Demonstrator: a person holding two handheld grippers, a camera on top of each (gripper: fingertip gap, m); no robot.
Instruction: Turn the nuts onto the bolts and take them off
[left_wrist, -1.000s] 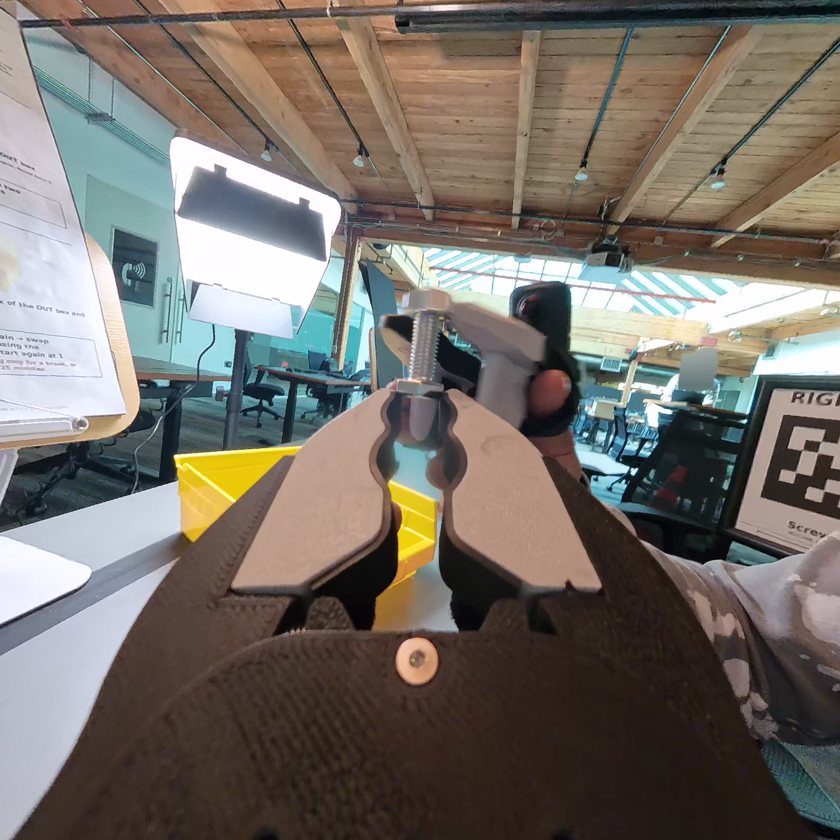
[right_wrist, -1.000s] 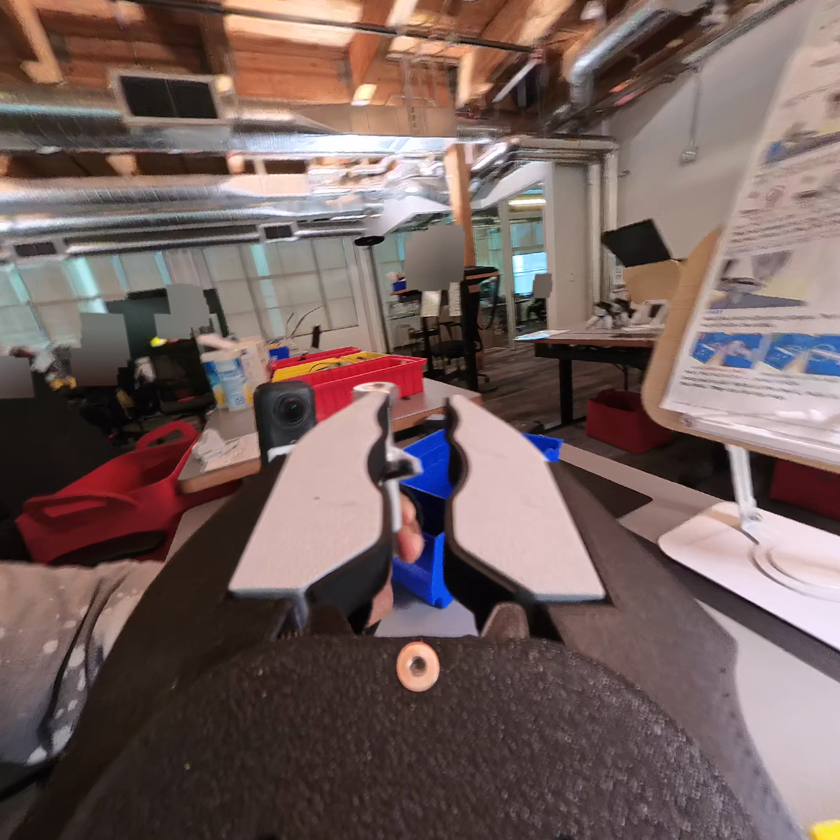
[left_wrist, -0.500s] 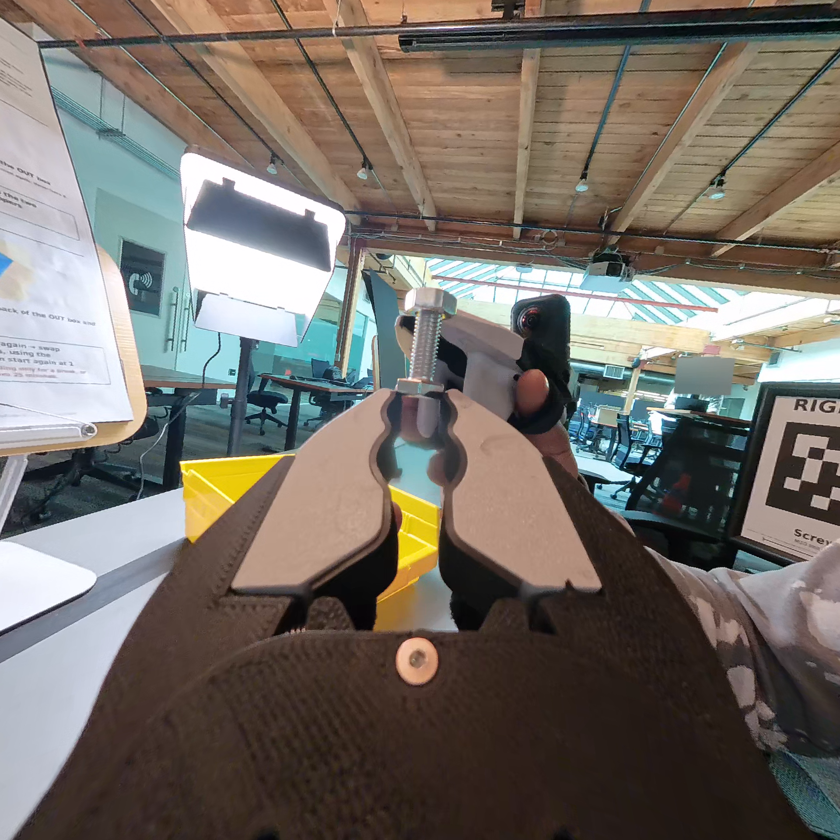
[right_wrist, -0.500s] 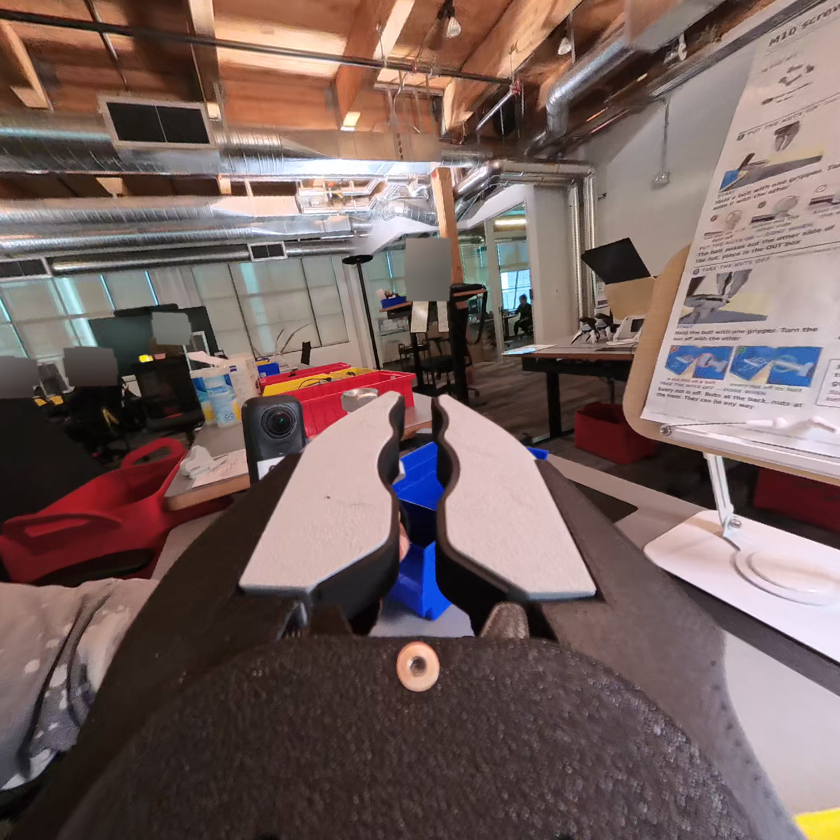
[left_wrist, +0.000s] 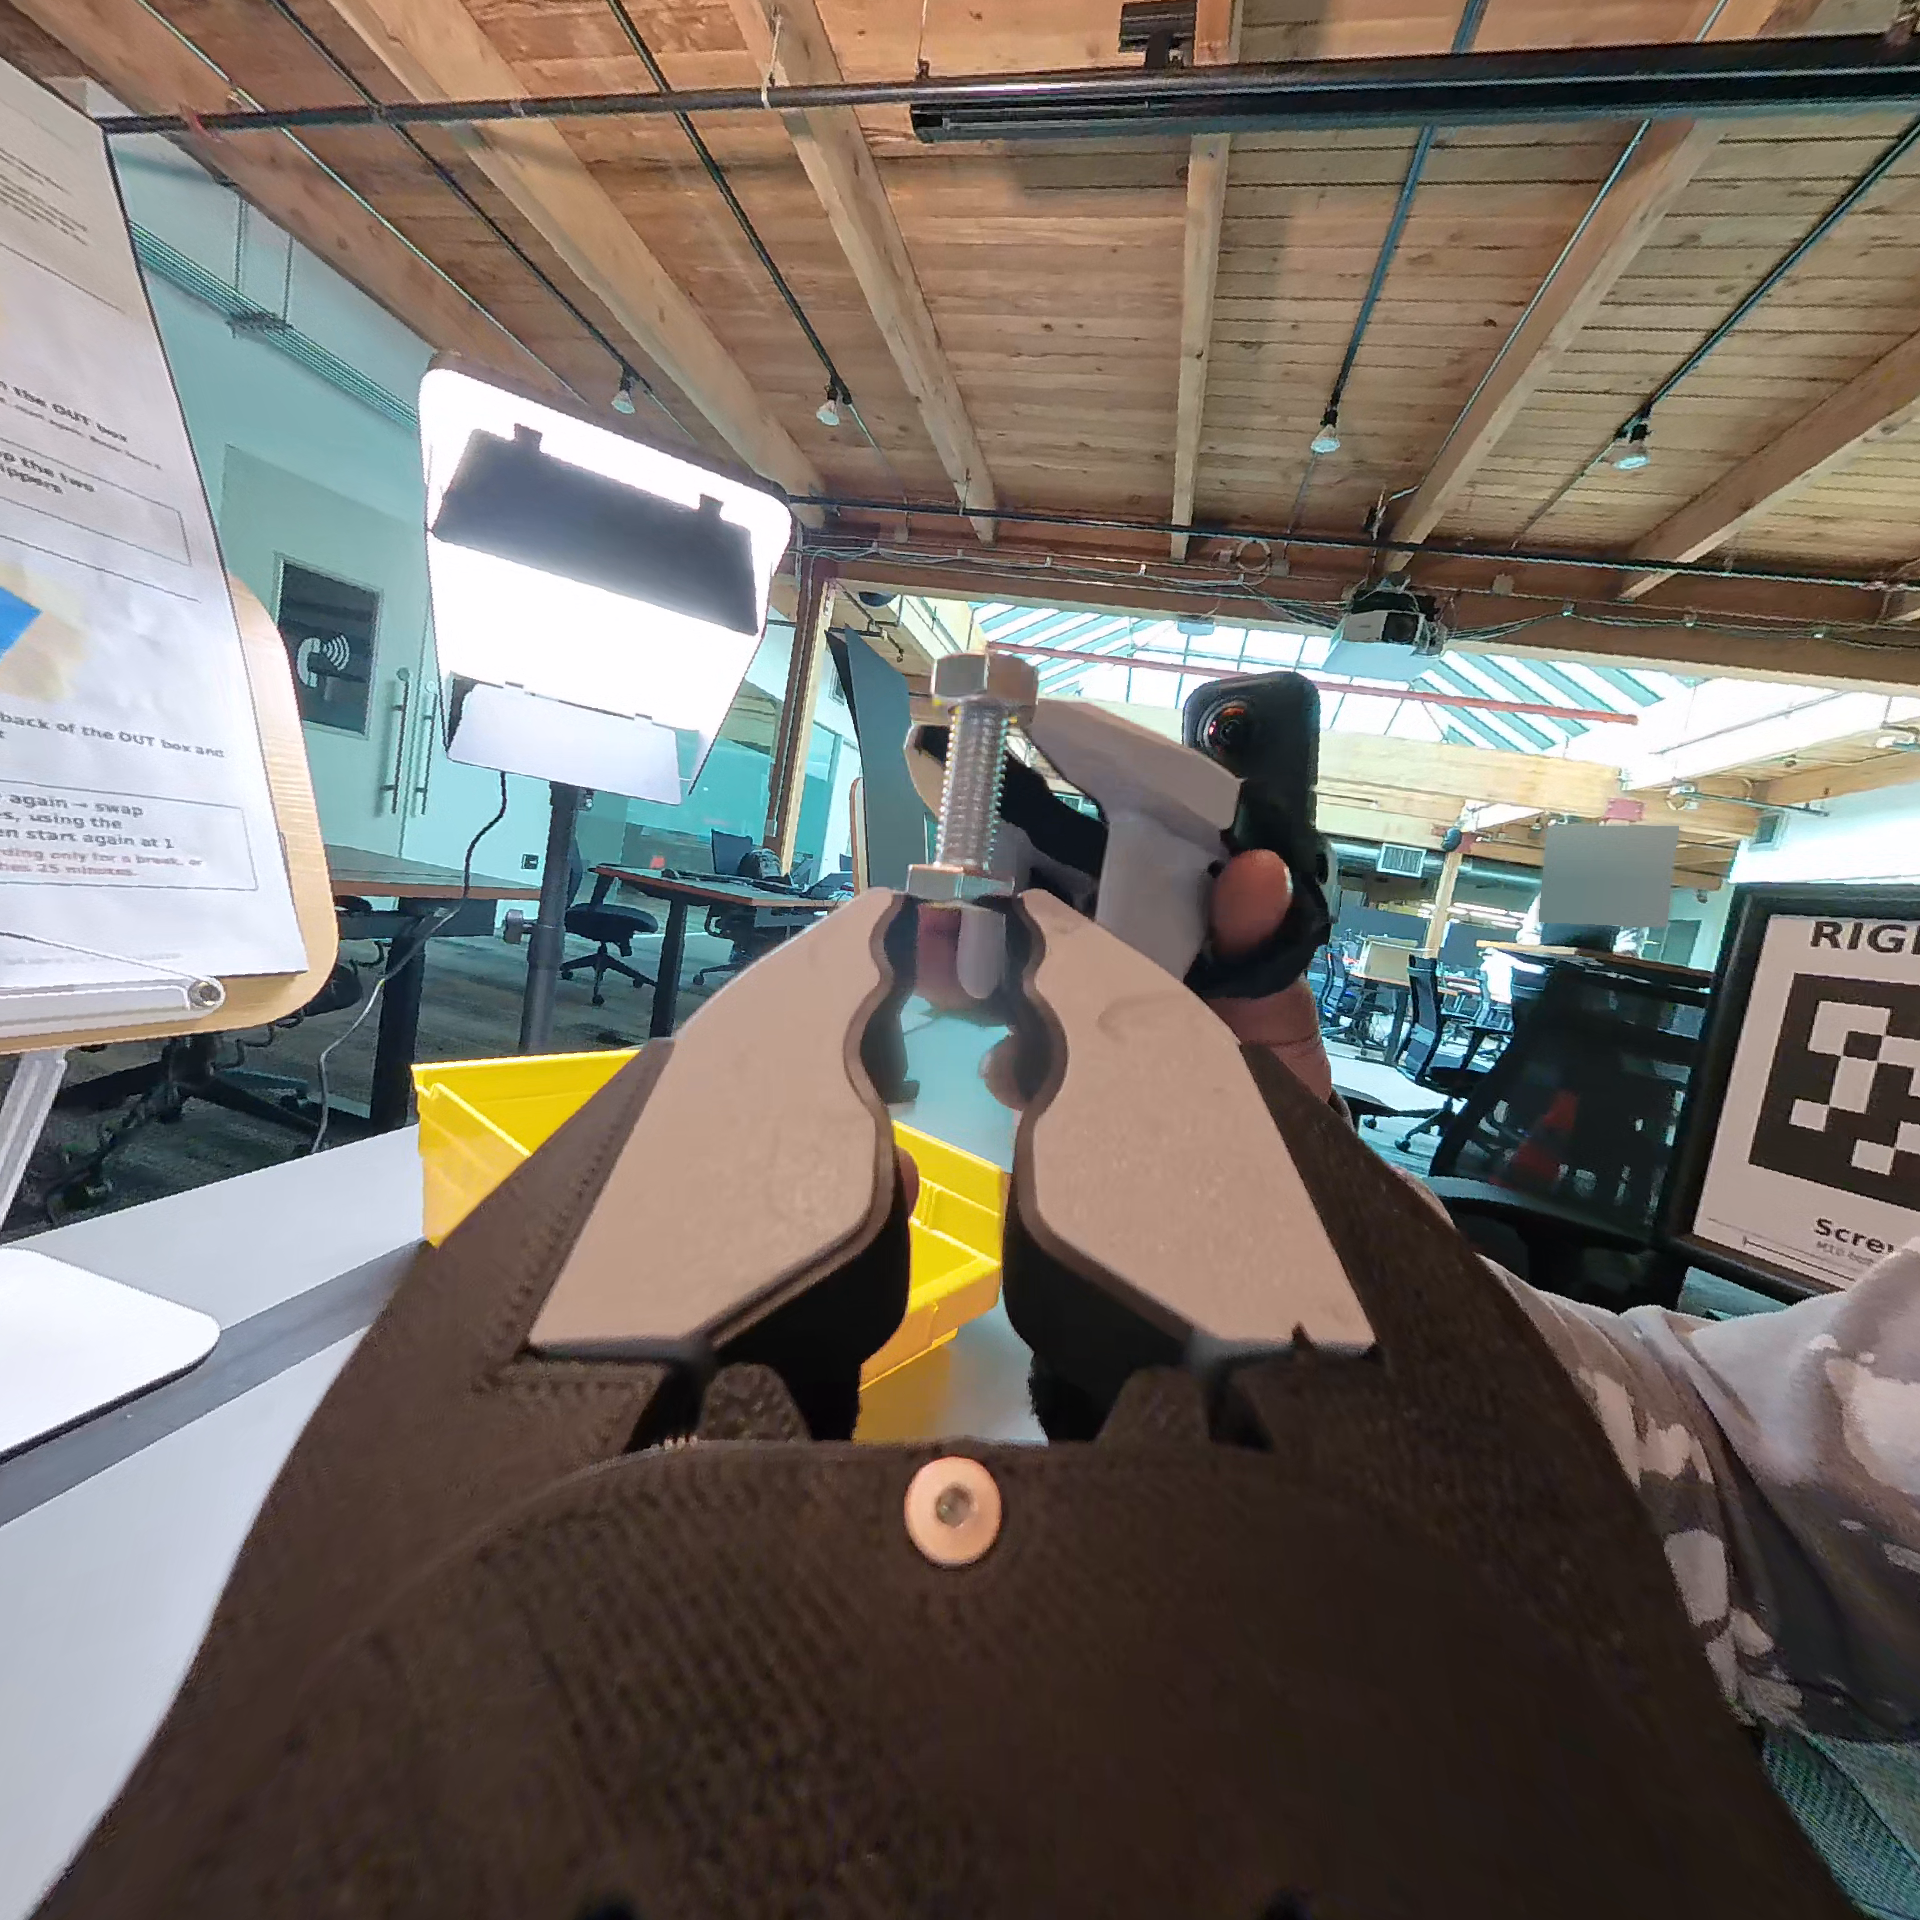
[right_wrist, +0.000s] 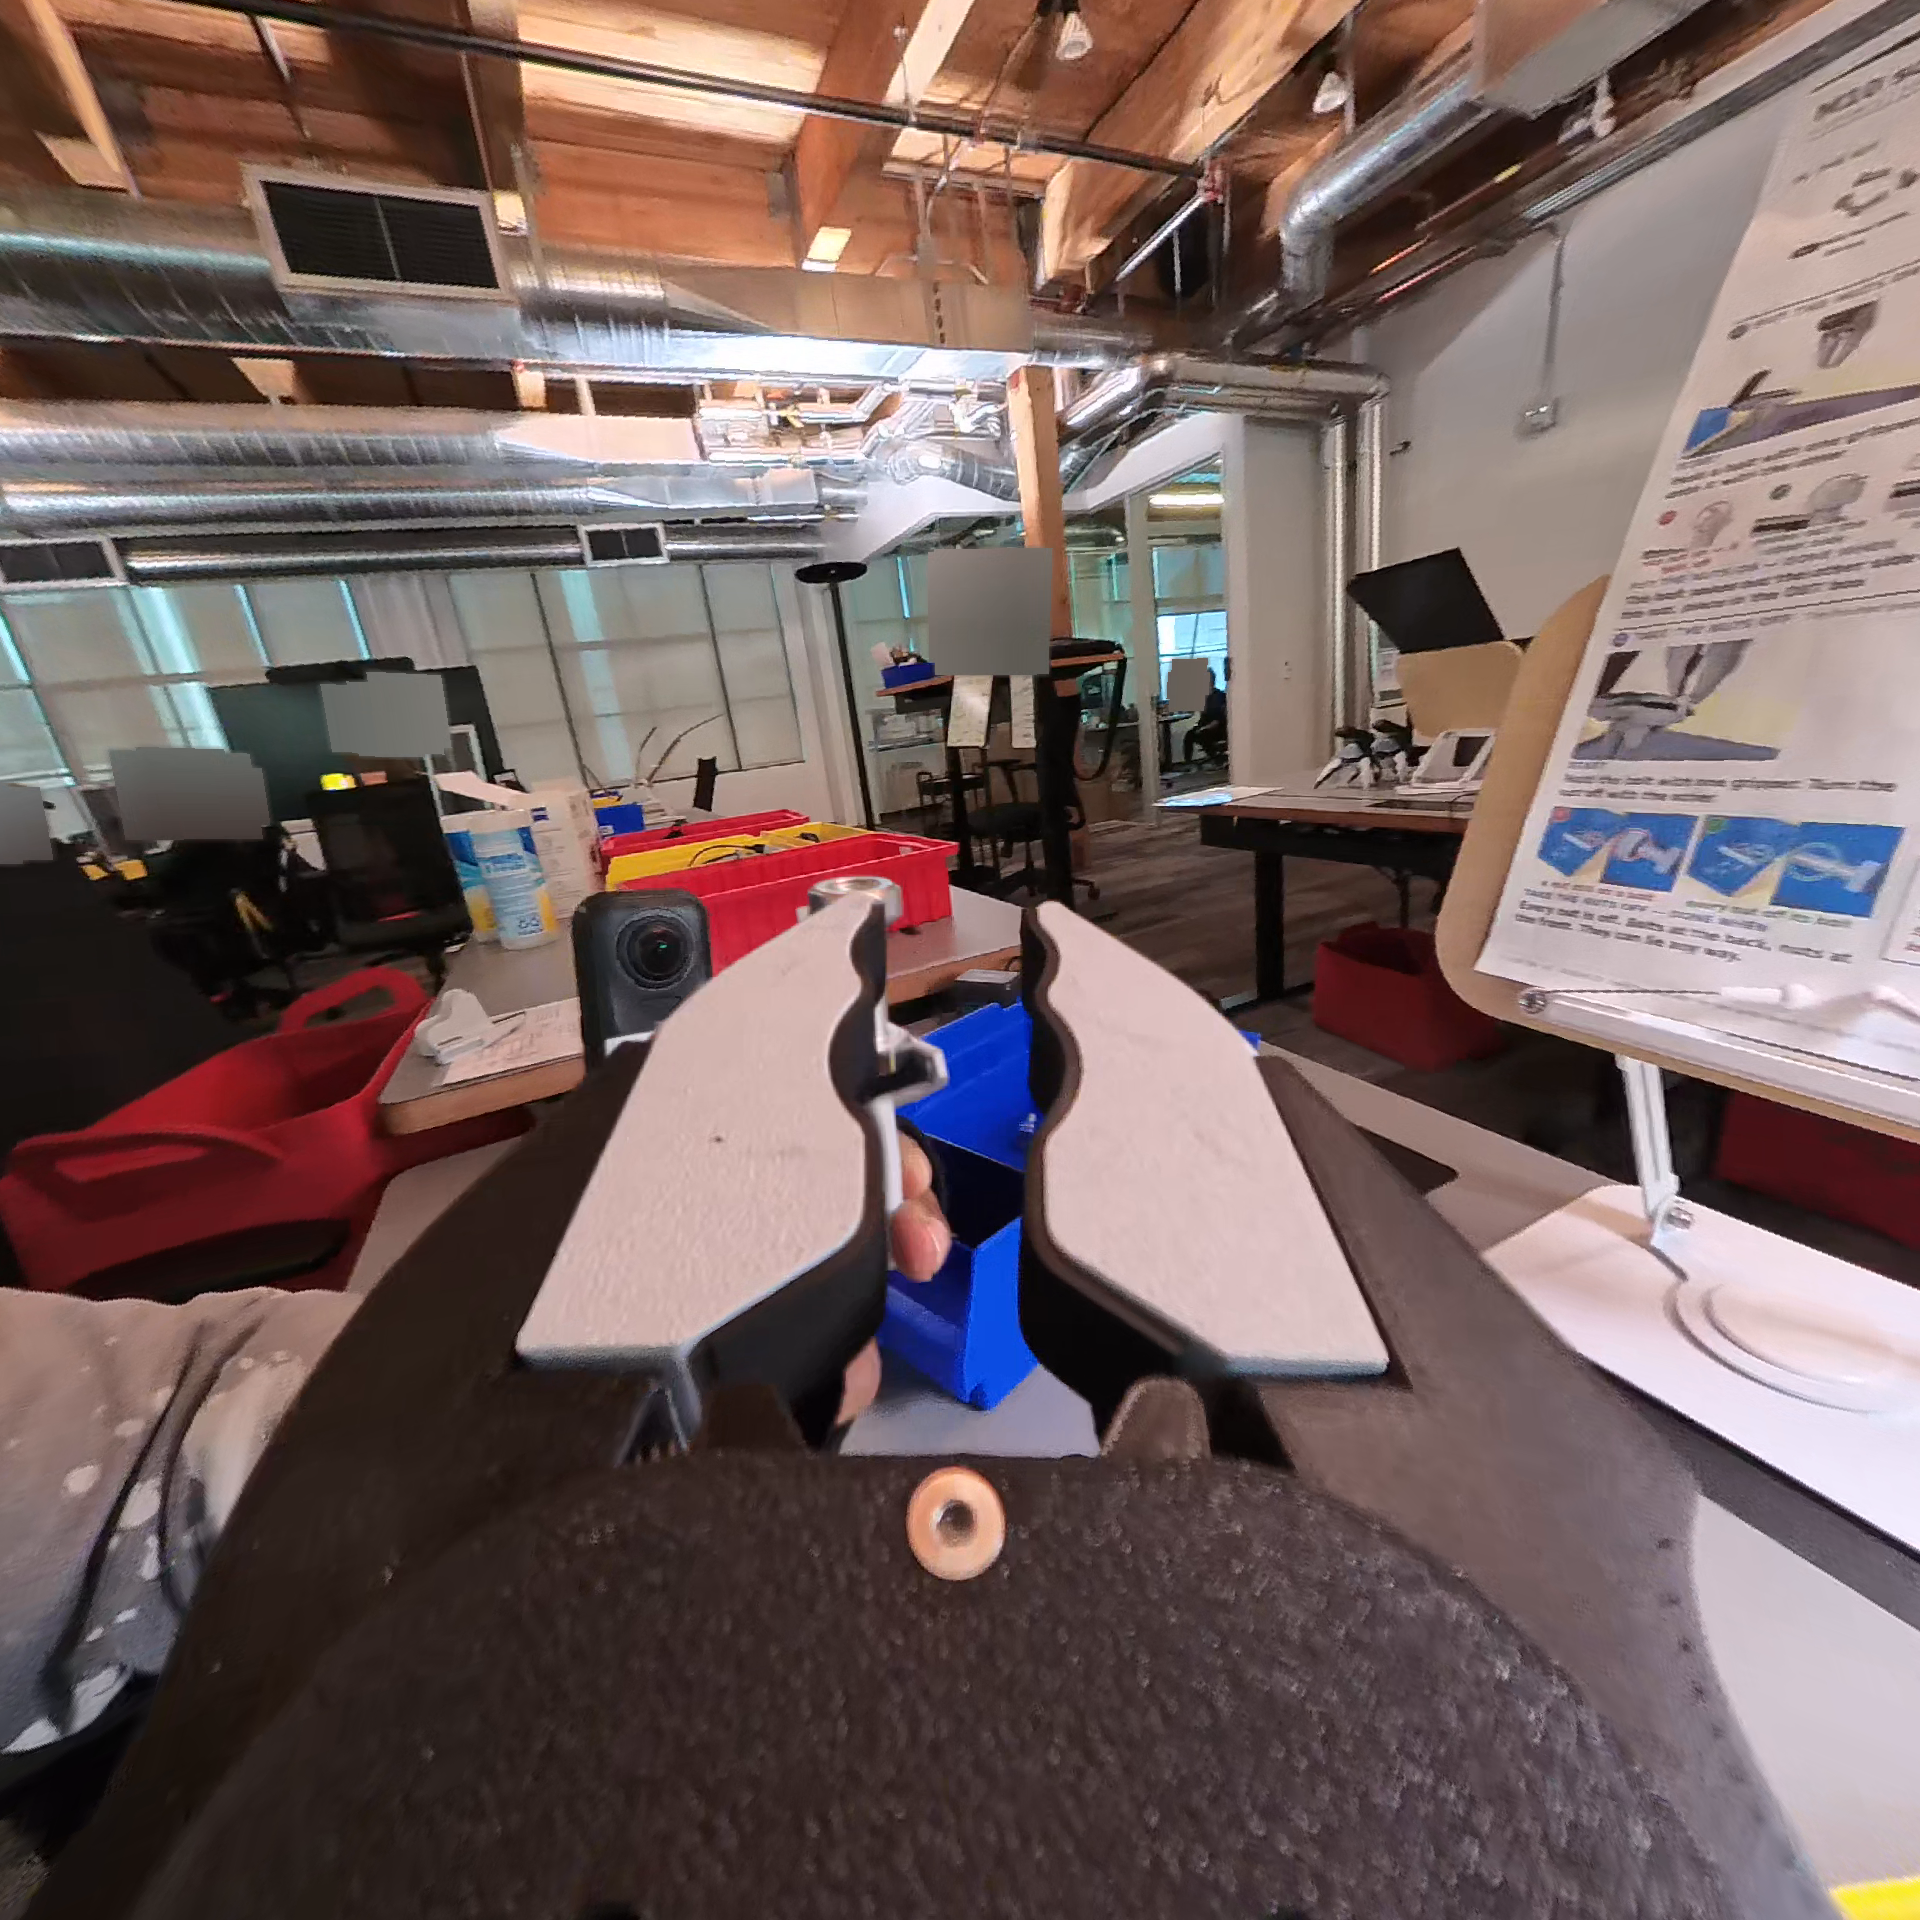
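Left wrist view, left claw (left_wrist: 961, 914) upturned, clamping nut (left_wrist: 958, 883), bolt (left_wrist: 975, 774) upright

— The bolt (left_wrist: 974, 774) is showing bright, shiny metal with a ridged thread; the nut (left_wrist: 957, 884) is gleaming the same way.

— And the left gripper (left_wrist: 958, 925)?

— Its fingers (left_wrist: 748, 1153) are looking like matt grey plastic, faintly grainy; the black body behind is showing fine printed ridges (almost cloth-like).

— The bins?

— The yellow bin (left_wrist: 499, 1122) and blue bin (right_wrist: 966, 1320) are looking like smooth, slightly glossy plastic; the ceiling planks (left_wrist: 1039, 312) are showing bare, unpolished wood; the sheet (right_wrist: 1756, 644) is reading as paper.
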